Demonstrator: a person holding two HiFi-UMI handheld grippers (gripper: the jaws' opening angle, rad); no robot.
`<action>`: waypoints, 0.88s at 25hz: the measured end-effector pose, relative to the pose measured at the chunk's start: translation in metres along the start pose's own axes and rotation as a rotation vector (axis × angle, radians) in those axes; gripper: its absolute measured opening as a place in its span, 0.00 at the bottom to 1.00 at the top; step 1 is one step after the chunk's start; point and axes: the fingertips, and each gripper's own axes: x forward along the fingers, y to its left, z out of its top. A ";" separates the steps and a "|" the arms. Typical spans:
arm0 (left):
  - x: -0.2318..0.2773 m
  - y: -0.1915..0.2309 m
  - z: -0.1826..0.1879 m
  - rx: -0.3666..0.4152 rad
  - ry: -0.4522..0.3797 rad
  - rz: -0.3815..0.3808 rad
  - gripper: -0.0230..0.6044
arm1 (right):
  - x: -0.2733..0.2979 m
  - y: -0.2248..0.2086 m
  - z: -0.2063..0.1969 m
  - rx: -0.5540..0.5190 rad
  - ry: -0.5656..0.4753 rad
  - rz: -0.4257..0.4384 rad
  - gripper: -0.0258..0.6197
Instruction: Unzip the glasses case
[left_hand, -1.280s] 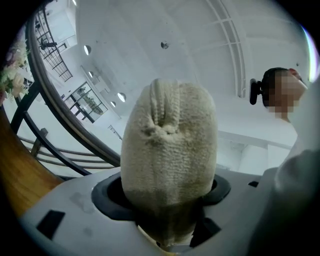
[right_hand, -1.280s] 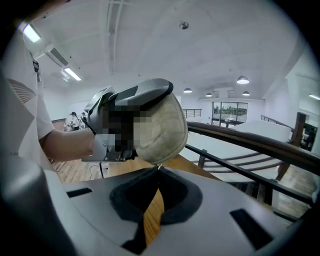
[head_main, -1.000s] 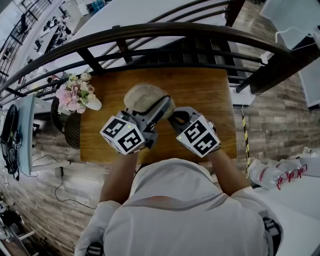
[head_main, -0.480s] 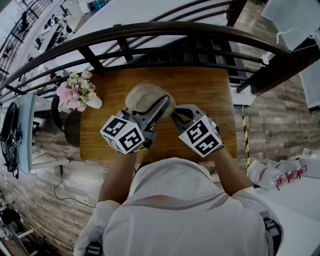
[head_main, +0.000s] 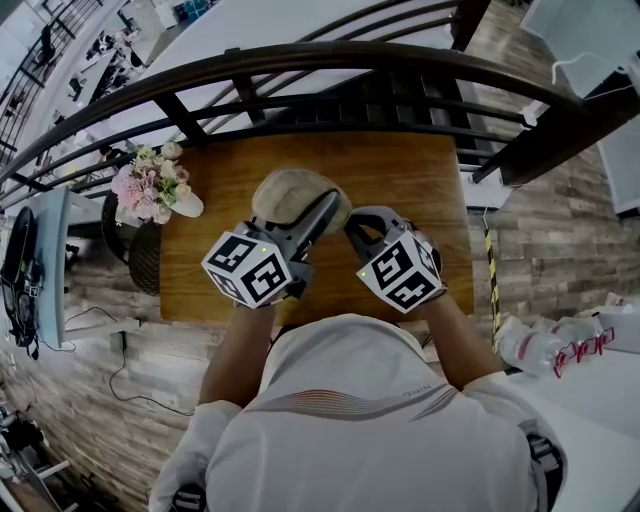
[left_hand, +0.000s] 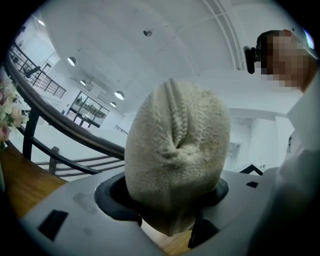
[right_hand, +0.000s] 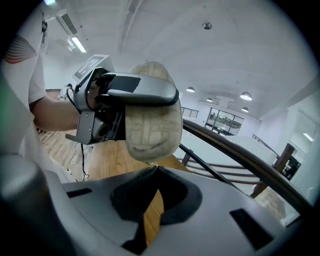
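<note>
Snugly, glasses case (left_hand: 175, 150) fills left claw (left_hand: 172, 200) (just tightened).

Both claws were smooth grey moulded shells lined with black pads. The left claw (head_main: 328, 205), whose jaws had just been closing a little further onto the glasses case (head_main: 285, 195) between them, carried a white cube (head_main: 252, 268) printed with black square markers at its rear. The right claw (head_main: 352, 228) carried a matching cube (head_main: 402, 272). Behind both claws was a white short-sleeved shirt (head_main: 350, 450), with thin red and dark stripes (head_main: 340, 402) curving across the upper back.
</note>
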 end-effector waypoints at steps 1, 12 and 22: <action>-0.001 0.002 -0.003 -0.013 0.009 0.003 0.49 | 0.000 -0.003 -0.002 -0.006 0.004 -0.011 0.11; 0.000 -0.013 -0.028 0.096 0.173 -0.066 0.50 | -0.009 -0.022 0.001 -0.186 -0.001 -0.094 0.12; -0.004 -0.022 -0.059 0.176 0.340 -0.119 0.50 | -0.019 -0.019 0.011 -0.305 -0.042 -0.141 0.12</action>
